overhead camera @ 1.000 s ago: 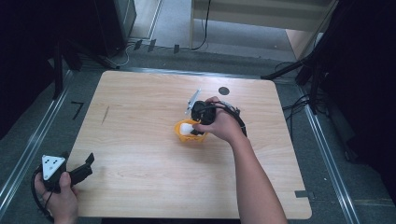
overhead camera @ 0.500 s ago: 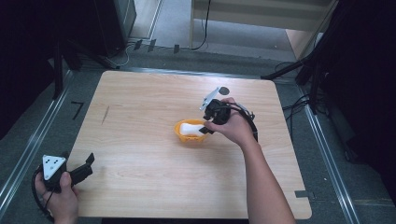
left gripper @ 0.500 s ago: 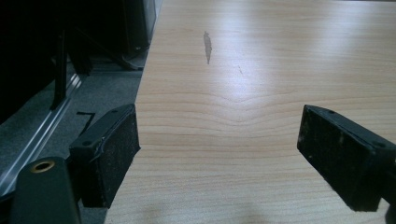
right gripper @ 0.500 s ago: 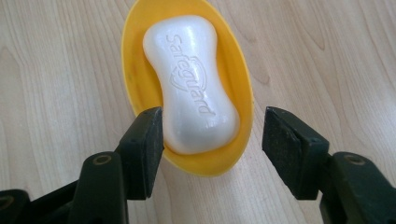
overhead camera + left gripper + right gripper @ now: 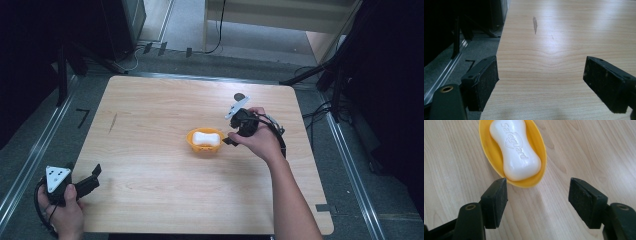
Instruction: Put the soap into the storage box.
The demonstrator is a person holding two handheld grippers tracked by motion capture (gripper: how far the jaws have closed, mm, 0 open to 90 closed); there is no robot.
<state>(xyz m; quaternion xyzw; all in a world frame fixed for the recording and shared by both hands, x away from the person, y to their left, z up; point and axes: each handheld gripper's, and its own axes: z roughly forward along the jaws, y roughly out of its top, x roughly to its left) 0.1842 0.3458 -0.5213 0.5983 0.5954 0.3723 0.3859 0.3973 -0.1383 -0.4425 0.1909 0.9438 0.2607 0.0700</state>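
**Soap sitting in yellow dish, right tongs spread just beside it**

The wooden counter (image 5: 150,125) is taking up most of the high view, pale grain, rounded corners, a dark streak (image 5: 113,122) marking it toward its left side. Grey floor (image 5: 30,145) with metal rails is running along both sides of it.

The person's right arm (image 5: 292,195) is coming in from the bottom and reaching to the middle of the counter. Its hand is holding the right tongs (image 5: 229,140), which are pointing at the dish from the dish's right side. The jaws have just been opening; in the right gripper view they are standing spread with bare wood between them, nothing pinched. The near end of the dish is lying just ahead of the pads (image 5: 495,202), closer to the left one, not touching as far as I can tell.

The left hand (image 5: 62,210) is resting at the counter's near left corner, holding the left tongs (image 5: 94,176) well apart from the dish. In the left gripper view the jaws are spread wide, over the counter's edge, gripping nothing.

The yellow dish (image 5: 191,143) is sitting near the counter's middle, oval and shallow. The white soap bar (image 5: 206,138) is lying flat inside it, lengthwise, embossed lettering facing up.
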